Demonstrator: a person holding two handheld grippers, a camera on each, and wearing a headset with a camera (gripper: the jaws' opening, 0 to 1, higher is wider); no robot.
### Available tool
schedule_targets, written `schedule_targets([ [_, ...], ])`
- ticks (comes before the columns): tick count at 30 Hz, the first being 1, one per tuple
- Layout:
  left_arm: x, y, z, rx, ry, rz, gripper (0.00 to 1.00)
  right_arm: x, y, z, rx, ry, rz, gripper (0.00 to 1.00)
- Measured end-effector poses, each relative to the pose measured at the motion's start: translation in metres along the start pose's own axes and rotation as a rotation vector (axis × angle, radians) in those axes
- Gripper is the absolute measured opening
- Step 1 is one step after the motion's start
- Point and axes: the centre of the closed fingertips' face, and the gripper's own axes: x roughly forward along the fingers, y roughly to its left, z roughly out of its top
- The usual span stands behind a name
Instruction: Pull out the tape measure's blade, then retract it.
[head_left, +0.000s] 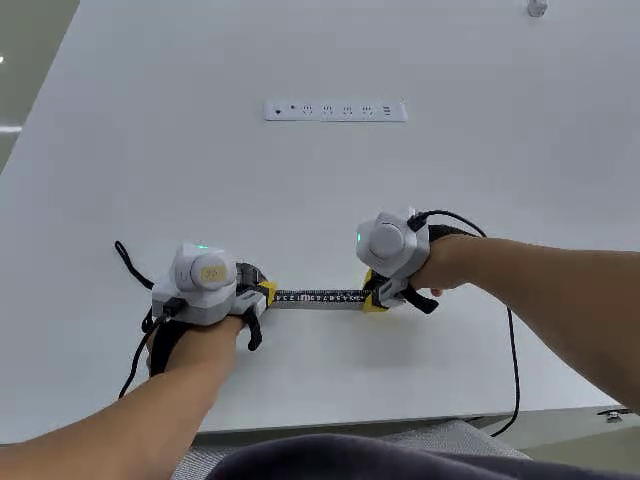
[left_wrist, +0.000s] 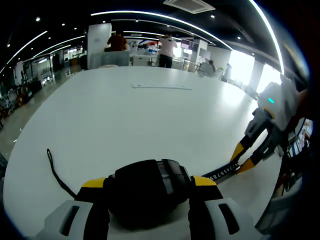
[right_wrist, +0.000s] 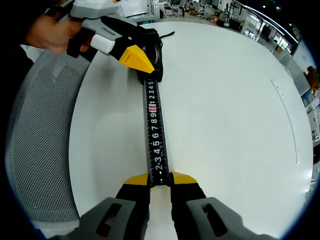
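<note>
Tape blade drawn out between two sets of tongs at the white counter (head_left: 300, 200)
Head view: the left tongs (head_left: 256, 292) are clenched on the black, rounded tape measure case (head_left: 249, 276), while the right tongs (head_left: 372, 297) pinch the tip of its narrow numbered metal blade (head_left: 318, 296), stretched straight between them. Left gripper view: the case (left_wrist: 147, 192) sits squeezed between yellow-tipped jaws, and its thin black strap (left_wrist: 52, 167) lies on the counter. Right gripper view: the blade (right_wrist: 154, 130) runs from the closed jaws to the case (right_wrist: 150, 52)
</note>
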Motion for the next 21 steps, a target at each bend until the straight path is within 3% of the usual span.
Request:
schedule_targets([
  [21, -0.0008, -0.0001, 0.0007, 0.0, -0.004, 0.0, 0.61, 0.0008, 0.0027, 0.0102, 0.0, -0.017, 0.003, 0.15],
])
